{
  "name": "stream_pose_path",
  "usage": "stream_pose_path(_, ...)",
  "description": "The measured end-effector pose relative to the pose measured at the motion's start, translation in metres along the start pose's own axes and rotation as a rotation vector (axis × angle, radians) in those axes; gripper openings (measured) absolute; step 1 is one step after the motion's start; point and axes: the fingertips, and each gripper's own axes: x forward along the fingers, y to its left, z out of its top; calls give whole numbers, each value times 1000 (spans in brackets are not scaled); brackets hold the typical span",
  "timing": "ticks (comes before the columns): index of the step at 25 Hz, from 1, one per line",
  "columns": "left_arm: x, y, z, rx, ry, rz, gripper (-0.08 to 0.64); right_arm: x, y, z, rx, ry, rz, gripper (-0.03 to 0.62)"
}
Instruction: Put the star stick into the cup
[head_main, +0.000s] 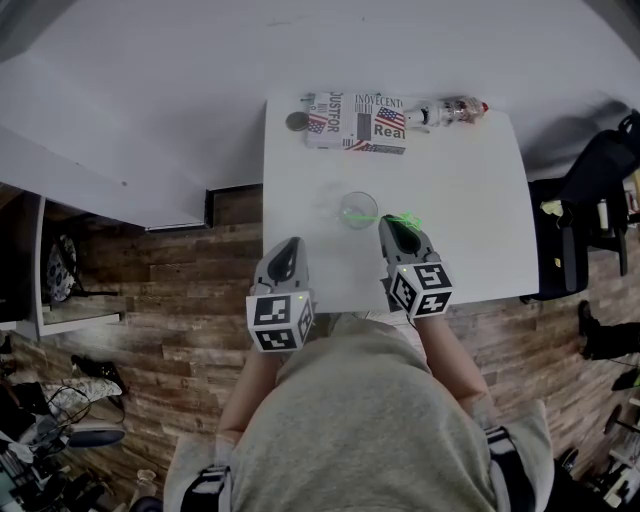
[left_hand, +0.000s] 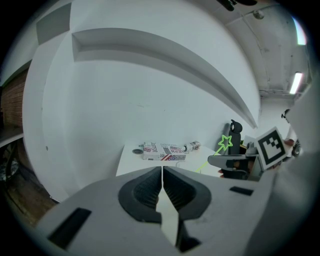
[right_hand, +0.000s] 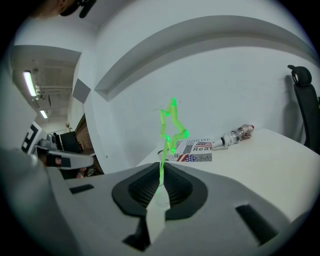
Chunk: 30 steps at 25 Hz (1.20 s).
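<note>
The green star stick (right_hand: 170, 131) stands up between the jaws of my right gripper (right_hand: 161, 184), which is shut on its stem. In the head view the right gripper (head_main: 398, 232) holds the stick (head_main: 396, 218) just right of the clear glass cup (head_main: 358, 210) on the white table (head_main: 470, 190). From the left gripper view the star (left_hand: 226, 142) shows at the right, above the right gripper's body. My left gripper (head_main: 285, 258) is shut with nothing in it, near the table's front left edge; its jaws (left_hand: 162, 189) meet.
A printed box (head_main: 357, 122), a small round lid (head_main: 296, 121) and a bottle lying on its side (head_main: 452, 111) sit along the table's far edge by the white wall. Dark office chairs (head_main: 600, 200) stand to the right. Wood floor lies to the left.
</note>
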Motion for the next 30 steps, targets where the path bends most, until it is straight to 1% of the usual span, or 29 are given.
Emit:
stream_pose_path(7,-1,-1,-1,2,1,-4,9,0,-11,-4,12,20,-25,28)
stream_pose_path(19,-14,-4,-5,7,0,-13,9,-6,-11,-9,-3,32,-43,35)
stream_pose_path(24,-26,-5,-4,9,-14,-19,9,-21,-7,-9,-3,18,-60,35)
stream_pose_path(30,-46,-9,-8,13,-29,-37,9,-48,10,-2,-20,-29,-73,35)
